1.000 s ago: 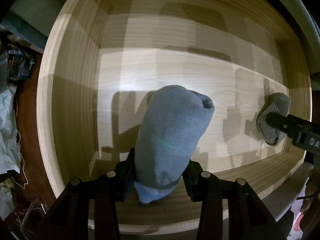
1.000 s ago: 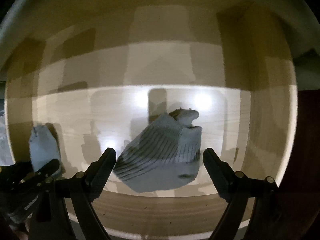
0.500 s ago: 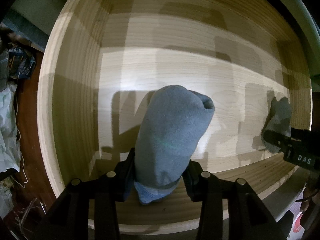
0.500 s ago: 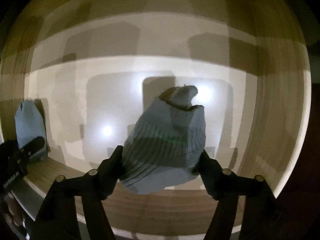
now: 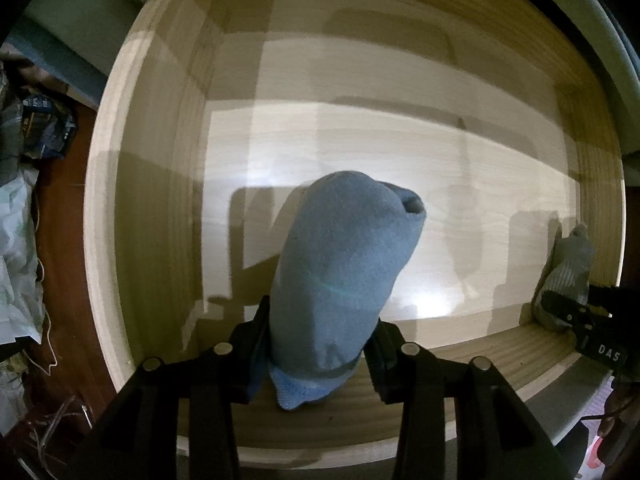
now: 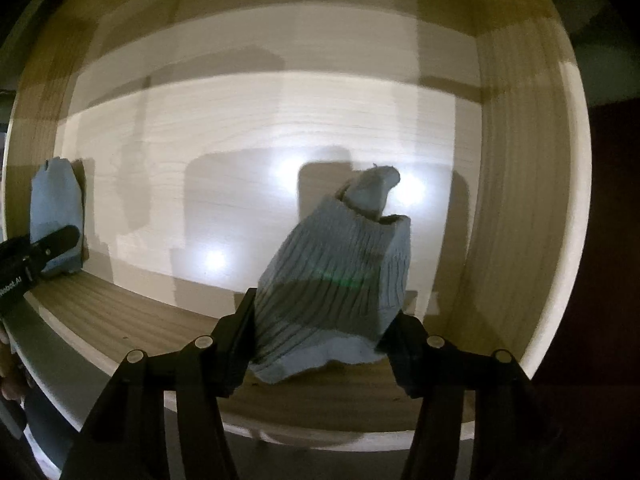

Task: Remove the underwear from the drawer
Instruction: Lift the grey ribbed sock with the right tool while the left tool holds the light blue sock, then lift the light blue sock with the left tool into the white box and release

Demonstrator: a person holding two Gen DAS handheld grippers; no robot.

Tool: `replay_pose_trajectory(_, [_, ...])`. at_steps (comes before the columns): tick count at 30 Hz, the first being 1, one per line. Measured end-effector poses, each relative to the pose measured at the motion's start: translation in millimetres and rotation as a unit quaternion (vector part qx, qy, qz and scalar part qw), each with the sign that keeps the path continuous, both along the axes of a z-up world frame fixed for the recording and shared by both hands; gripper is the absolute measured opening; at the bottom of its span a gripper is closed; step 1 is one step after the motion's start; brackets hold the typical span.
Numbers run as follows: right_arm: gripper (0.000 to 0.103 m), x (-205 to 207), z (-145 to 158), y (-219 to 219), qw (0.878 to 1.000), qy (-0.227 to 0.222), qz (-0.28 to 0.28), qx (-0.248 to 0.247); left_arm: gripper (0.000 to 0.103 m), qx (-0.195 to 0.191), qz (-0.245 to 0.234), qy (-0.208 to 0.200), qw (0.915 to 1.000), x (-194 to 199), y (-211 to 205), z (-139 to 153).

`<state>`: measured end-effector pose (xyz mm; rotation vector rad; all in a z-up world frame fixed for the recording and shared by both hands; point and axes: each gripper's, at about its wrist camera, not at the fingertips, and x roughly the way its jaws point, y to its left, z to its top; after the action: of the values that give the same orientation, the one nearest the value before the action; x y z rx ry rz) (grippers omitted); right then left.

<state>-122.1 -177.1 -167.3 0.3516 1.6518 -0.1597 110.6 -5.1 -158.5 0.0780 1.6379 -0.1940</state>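
Note:
My left gripper (image 5: 318, 344) is shut on a rolled blue garment (image 5: 344, 264) and holds it above the bare floor of the open wooden drawer (image 5: 152, 184). My right gripper (image 6: 320, 332) is shut on a rolled grey ribbed garment (image 6: 340, 276) over the drawer's right part (image 6: 520, 184). In the left wrist view the grey garment (image 5: 568, 276) and the right gripper's finger (image 5: 572, 308) show at the far right. In the right wrist view the blue garment (image 6: 56, 204) and the left gripper's finger (image 6: 44, 248) show at the far left.
The drawer's front wall (image 5: 460, 364) runs just below both grippers. Crumpled bags and wires (image 5: 24, 208) lie on the red-brown floor left of the drawer. A pale cabinet edge (image 5: 592, 40) curves along the upper right.
The right gripper closed on the grey garment and lifted it off the drawer floor toward the front wall. The left gripper with the blue garment rose a little.

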Motion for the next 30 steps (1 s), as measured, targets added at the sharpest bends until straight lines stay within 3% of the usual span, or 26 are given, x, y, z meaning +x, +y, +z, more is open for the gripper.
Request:
replay_pose_trajectory(5, [0.054,-12.4,0.1,0.4,1.000,-0.015,0.001,-0.010,0.038,0.001,0.000,-0.006,1.0000,-4.3,-4.8,7.9])
replay_pose_trajectory(18, [0.052,-24.0,14.2,25.5,0.998,-0.042,-0.003,-0.047,0.038,-0.017,-0.024,-0.084,0.9960,-22.7,-25.0,60.5])
replay_pose_trajectory(22, [0.051,-28.2,17.9,28.3,0.995,-0.056,0.015,-0.087,0.038,-0.025,-0.020,-0.114,0.9930,-30.3,-17.4,81.1])
replay_pose_trajectory(30, [0.050,-32.5,22.0,35.0,0.993,-0.067,0.009,-0.096,0.038,-0.054,-0.027,-0.167,0.9841,-36.7,-7.2,129.5])
